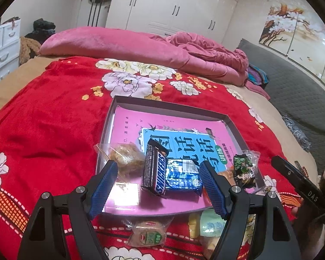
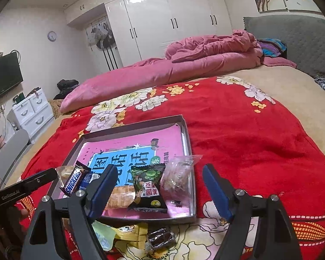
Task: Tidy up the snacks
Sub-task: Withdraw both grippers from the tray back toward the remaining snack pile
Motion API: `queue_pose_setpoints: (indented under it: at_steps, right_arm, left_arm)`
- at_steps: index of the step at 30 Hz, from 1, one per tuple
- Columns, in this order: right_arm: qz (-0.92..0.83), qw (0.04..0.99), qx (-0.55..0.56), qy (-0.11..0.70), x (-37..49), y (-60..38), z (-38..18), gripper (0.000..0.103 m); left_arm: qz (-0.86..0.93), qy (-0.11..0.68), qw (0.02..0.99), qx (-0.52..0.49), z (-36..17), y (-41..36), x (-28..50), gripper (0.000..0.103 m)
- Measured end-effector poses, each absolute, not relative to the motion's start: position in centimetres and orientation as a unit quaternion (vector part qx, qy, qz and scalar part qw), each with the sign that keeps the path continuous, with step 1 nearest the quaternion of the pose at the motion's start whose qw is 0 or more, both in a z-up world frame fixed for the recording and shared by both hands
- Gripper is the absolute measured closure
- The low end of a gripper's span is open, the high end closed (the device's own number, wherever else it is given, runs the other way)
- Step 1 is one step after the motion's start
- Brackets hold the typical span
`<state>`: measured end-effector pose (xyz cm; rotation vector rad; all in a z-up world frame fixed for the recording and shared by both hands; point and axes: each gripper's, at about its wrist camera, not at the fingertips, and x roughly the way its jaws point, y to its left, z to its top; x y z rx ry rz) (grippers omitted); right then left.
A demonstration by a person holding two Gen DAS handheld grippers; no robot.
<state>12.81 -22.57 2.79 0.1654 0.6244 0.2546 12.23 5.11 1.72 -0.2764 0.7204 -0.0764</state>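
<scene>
A shallow grey tray (image 1: 171, 106) with a pink book cover inside lies on the red bed cover; it also shows in the right wrist view (image 2: 189, 134). In it lie a Snickers bar (image 1: 155, 171), a blue packet (image 1: 183, 175), a clear-wrapped pastry (image 1: 124, 157), and a dark green packet (image 1: 244, 169), which also shows in the right wrist view (image 2: 148, 186). My left gripper (image 1: 158, 188) is open and empty, just in front of the Snickers. My right gripper (image 2: 158, 192) is open and empty, over the tray's near right corner. Loose snacks (image 1: 149, 234) lie in front of the tray.
A yellow packet (image 2: 130, 231) and a dark wrapped cake (image 2: 160, 239) lie on the cover below my right gripper. A rolled pink quilt (image 1: 123, 45) lies across the far bed. A white drawer unit (image 2: 32, 110) stands left of the bed.
</scene>
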Motion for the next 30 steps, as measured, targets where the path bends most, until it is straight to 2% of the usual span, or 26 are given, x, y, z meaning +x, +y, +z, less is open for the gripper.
queue_pose_setpoints:
  at_steps: [15,30]
  right_arm:
    - [0.135,0.940,0.068,0.305,11.0,-22.9,3.0,0.023]
    - [0.155,0.937,0.051,0.308,9.7,-22.1,3.2,0.023]
  left_arm:
    - [-0.034,0.344,0.931,-0.115,2.5,4.4,10.3,0.024]
    - [-0.014,0.346,0.928,-0.140,2.6,6.2,8.9,0.024]
